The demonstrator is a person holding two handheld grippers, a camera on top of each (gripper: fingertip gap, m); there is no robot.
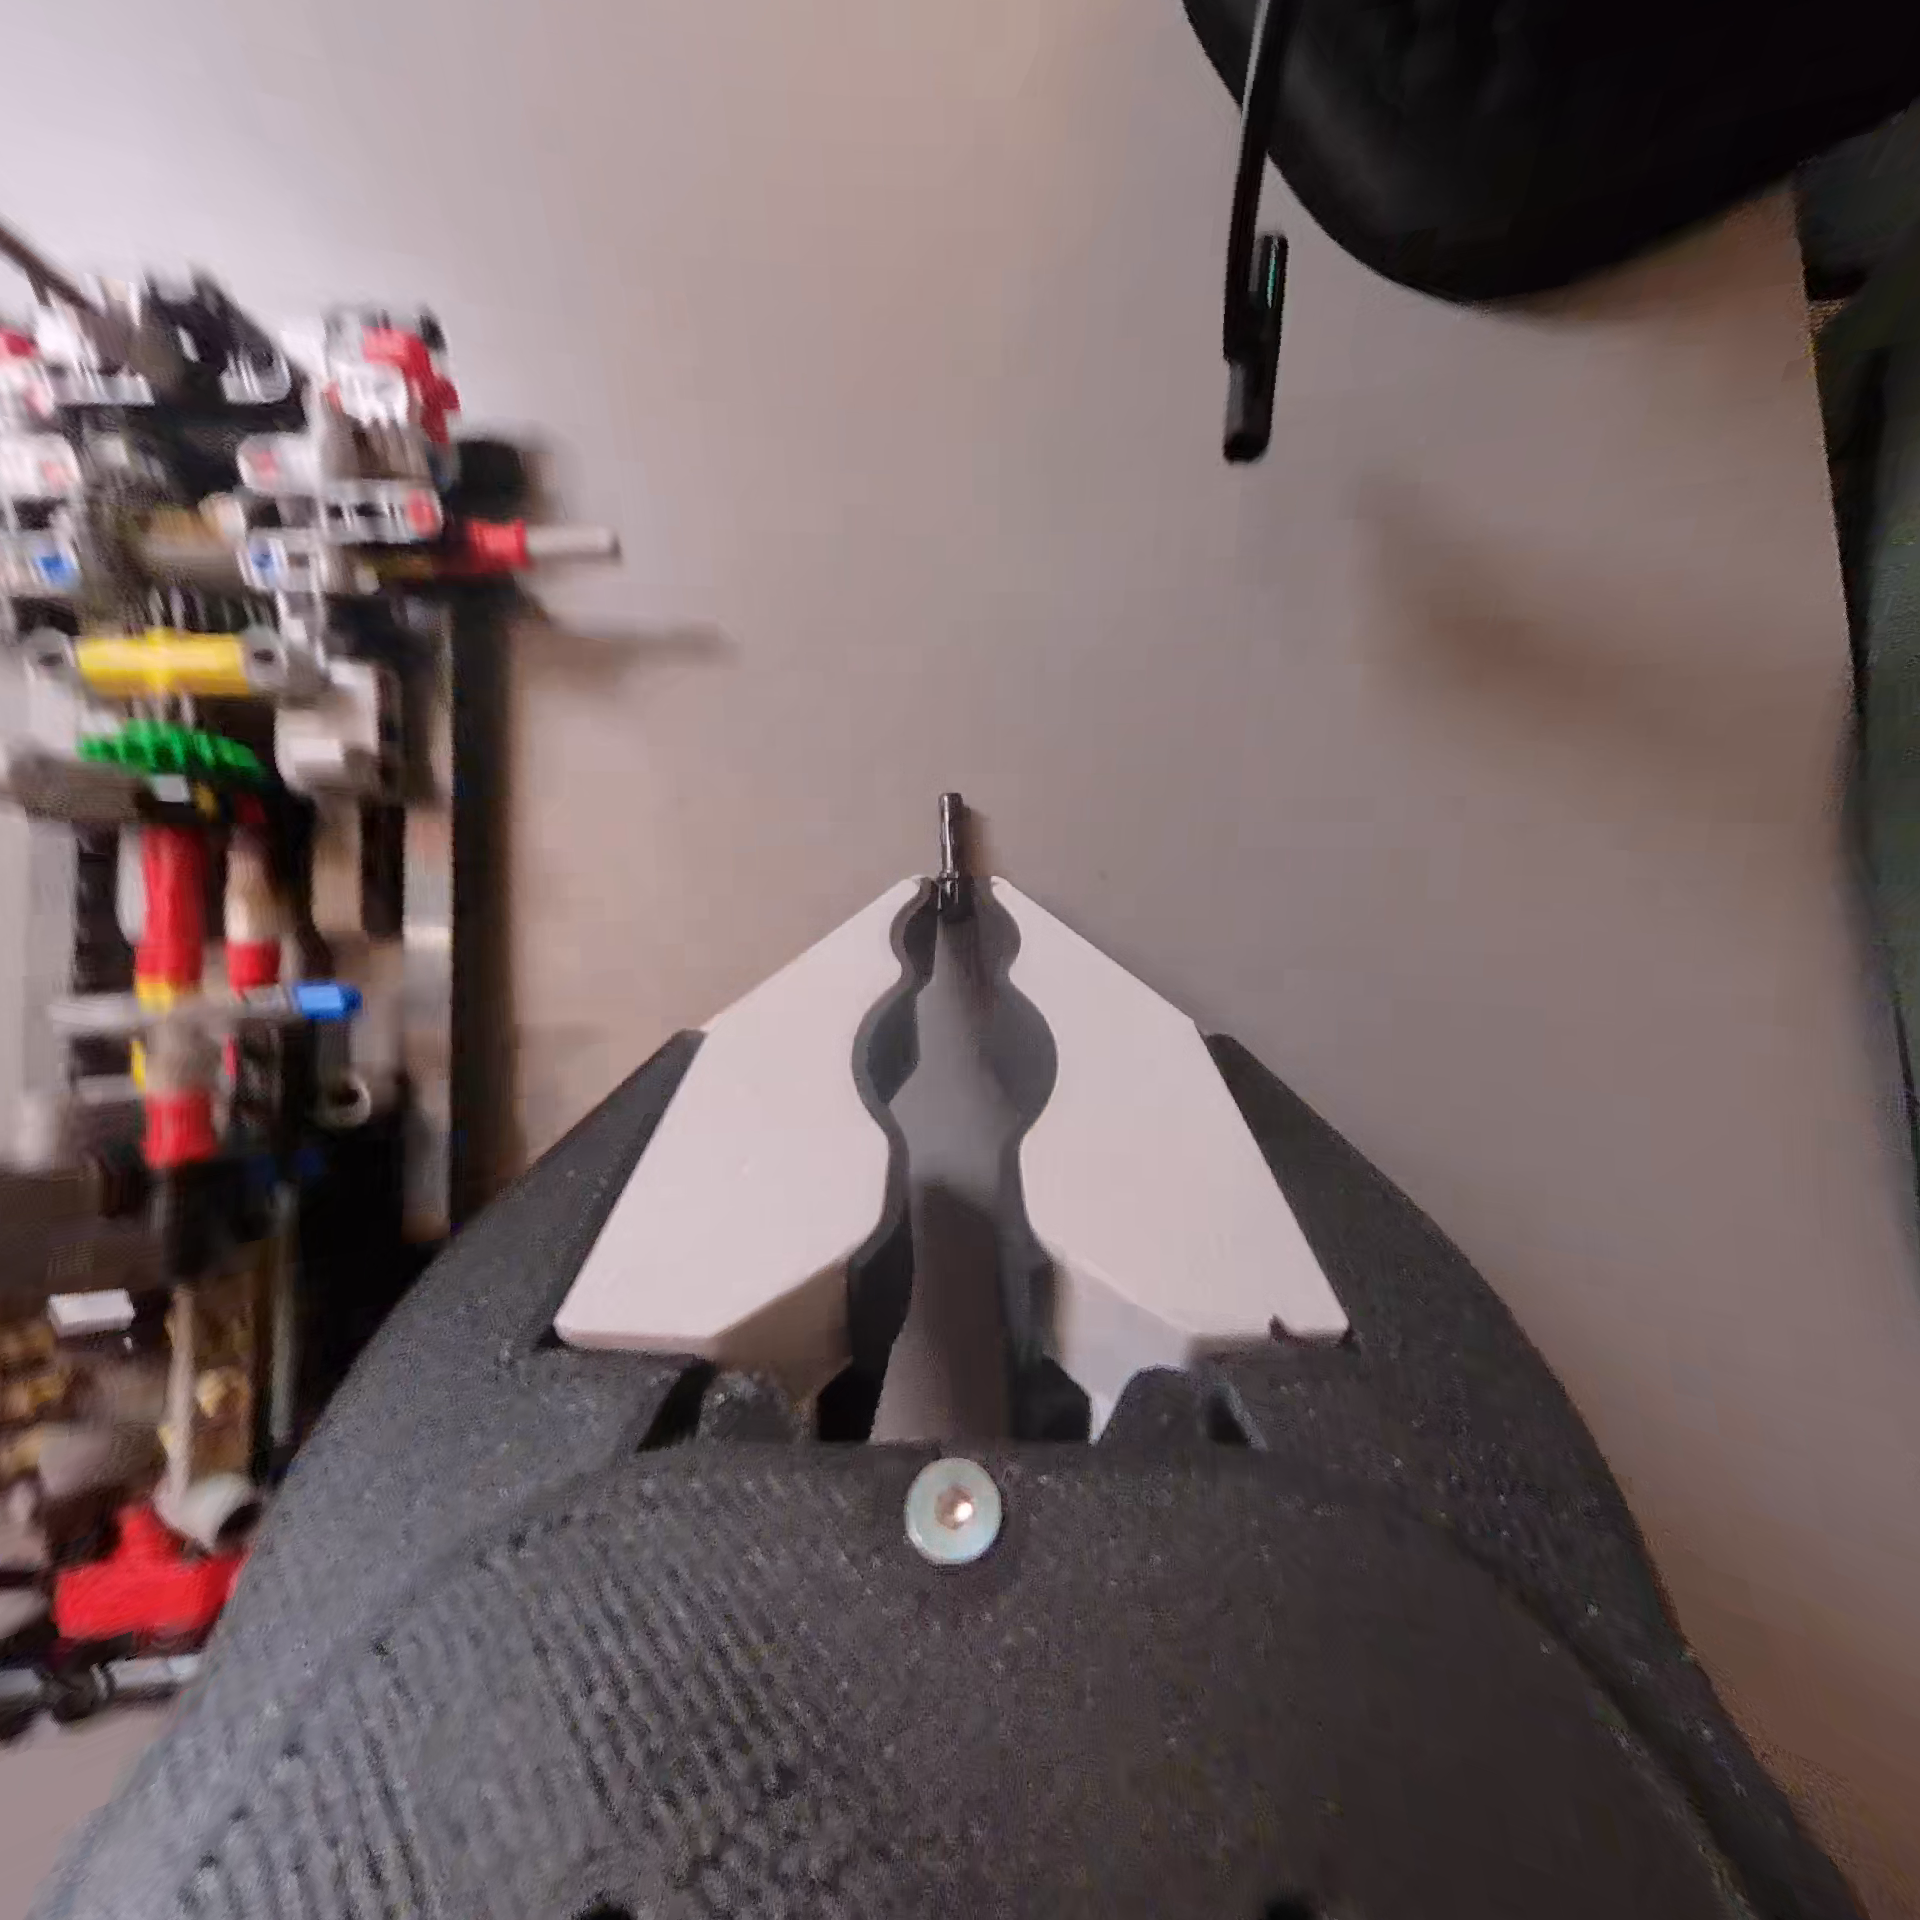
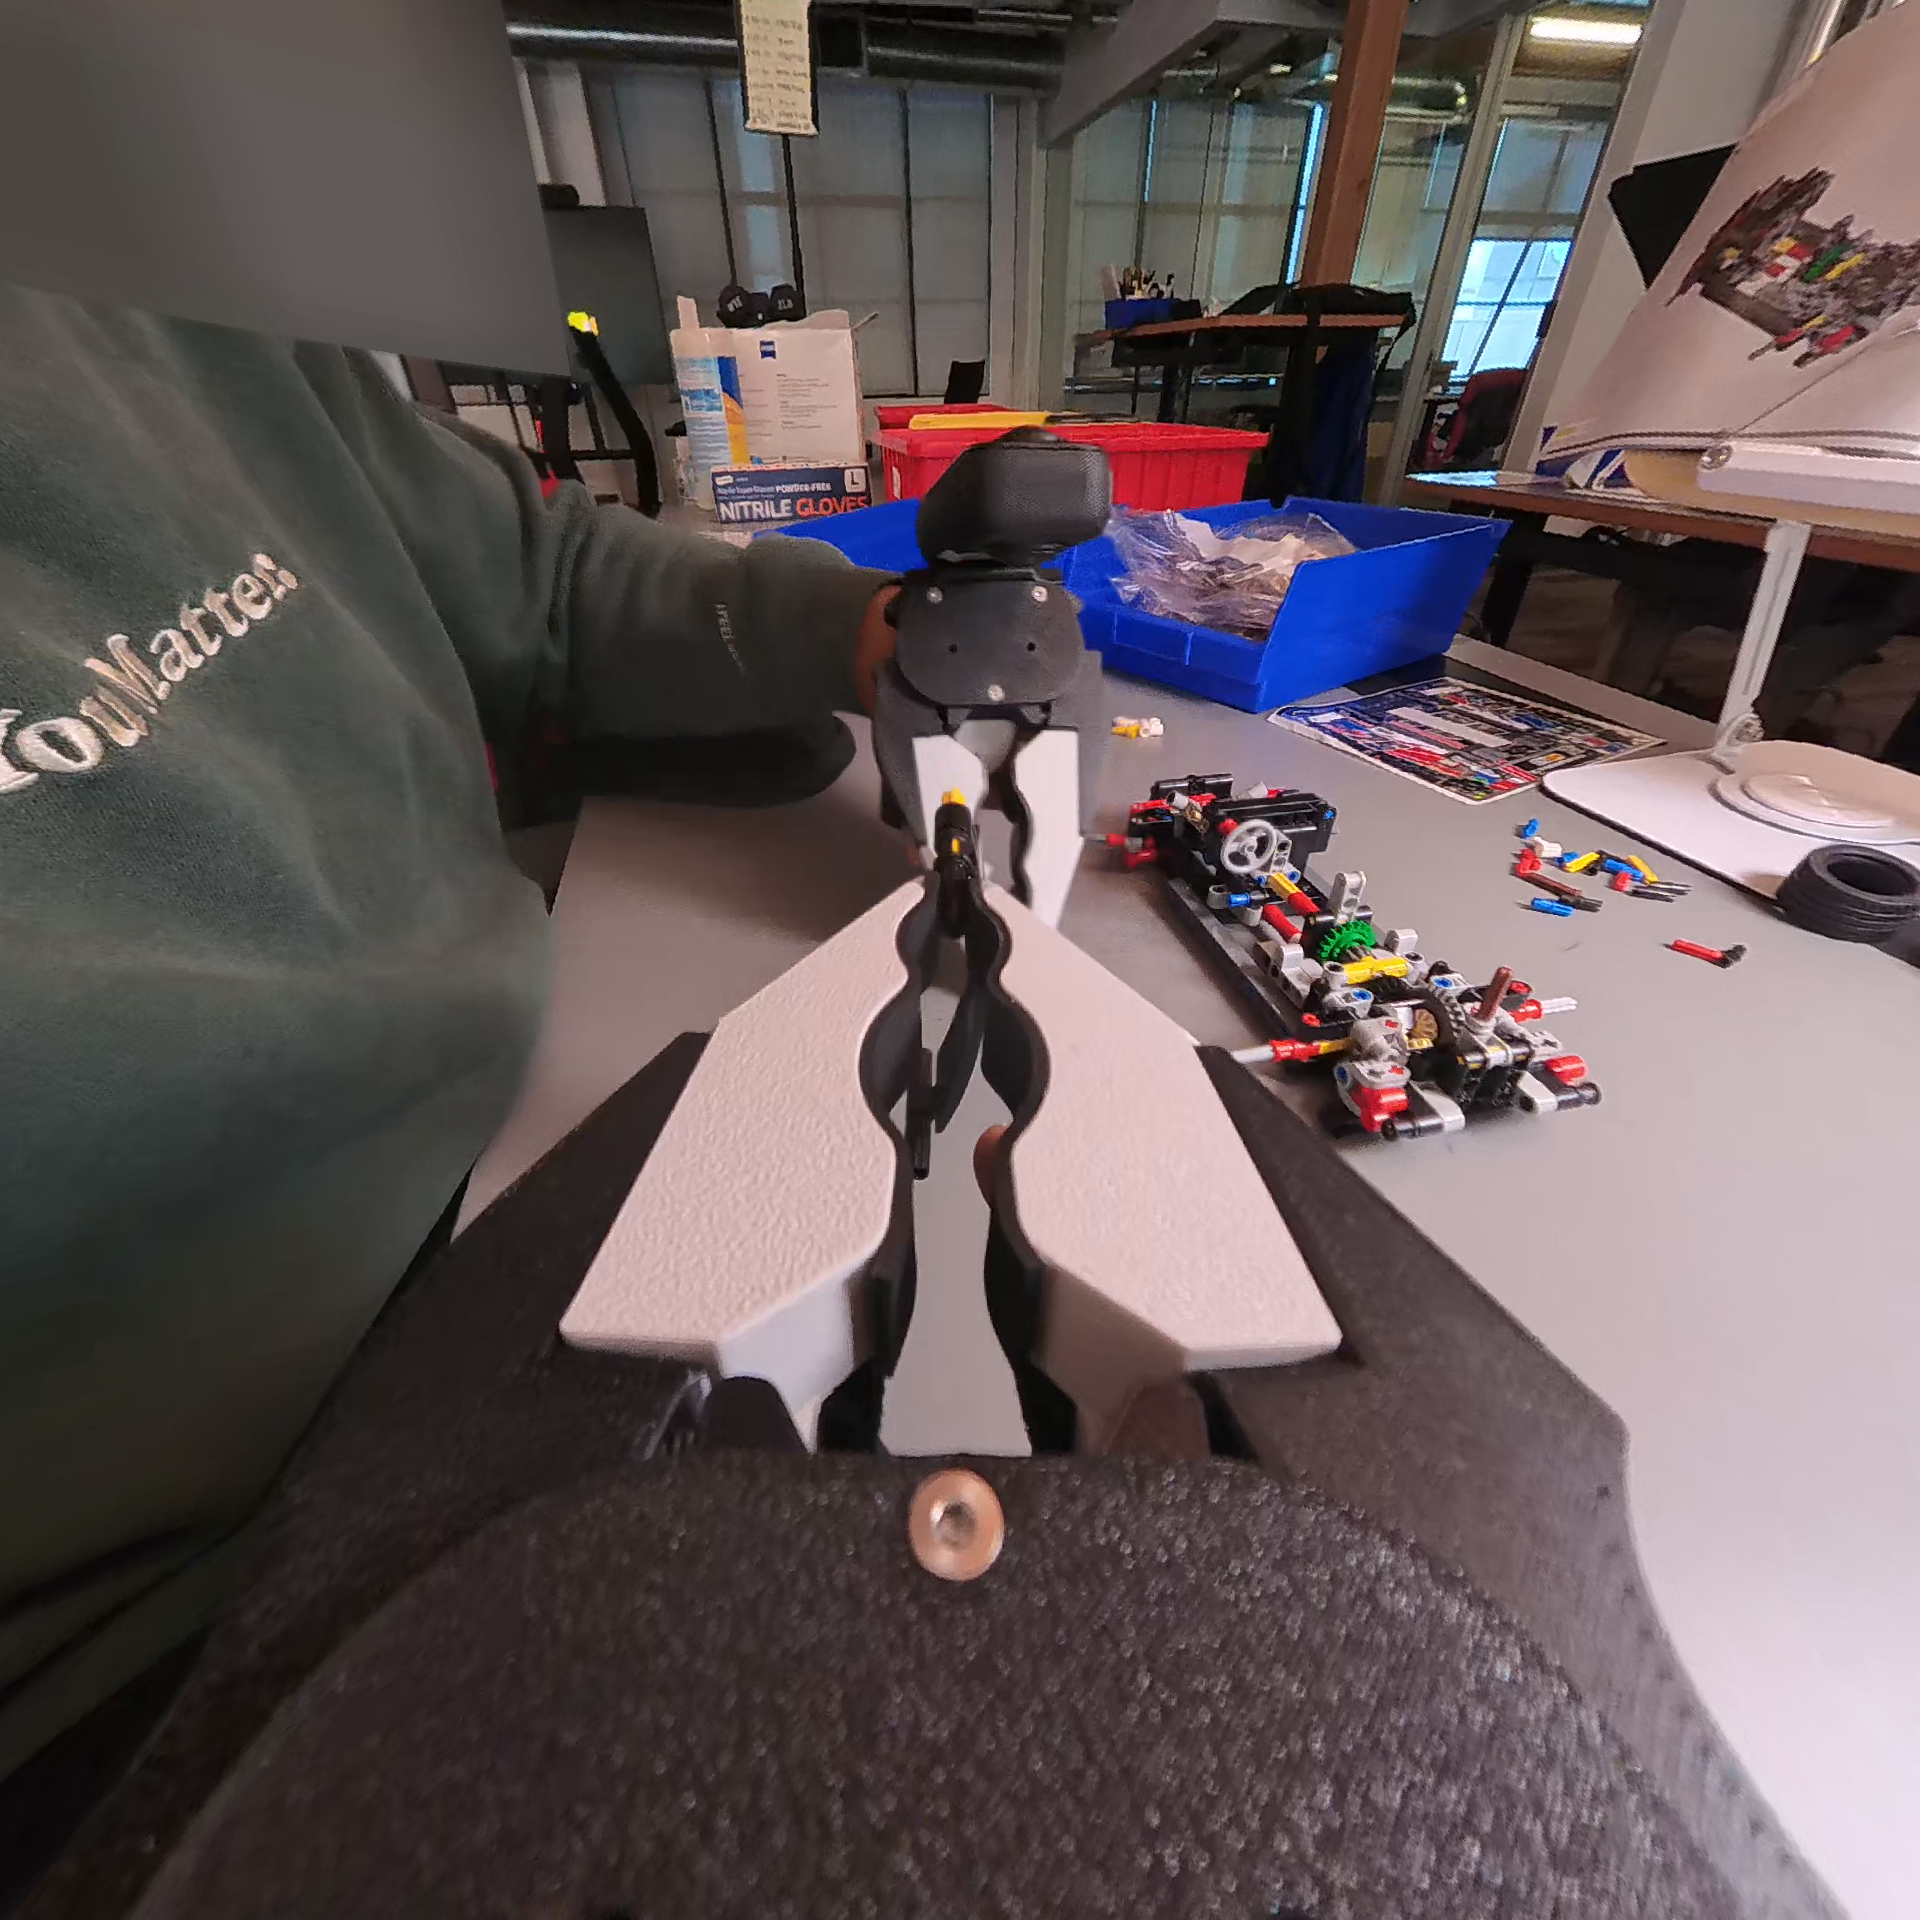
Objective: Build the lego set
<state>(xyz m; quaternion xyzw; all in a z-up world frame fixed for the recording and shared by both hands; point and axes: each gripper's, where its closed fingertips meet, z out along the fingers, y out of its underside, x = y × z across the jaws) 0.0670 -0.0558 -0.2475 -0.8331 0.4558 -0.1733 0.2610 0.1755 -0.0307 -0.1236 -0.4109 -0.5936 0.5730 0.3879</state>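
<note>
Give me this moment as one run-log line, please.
left gripper: shut on small black pin | right gripper: shut on black piece | chassis: on table, untouched

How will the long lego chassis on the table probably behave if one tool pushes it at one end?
The lego chassis would probably pivot rather than slide straight, since it is long and narrow. It lies flat on the grey table, so tipping seems unlikely. Protruding axles and pins could snag or pop off; it looks somewhat fragile.
</note>
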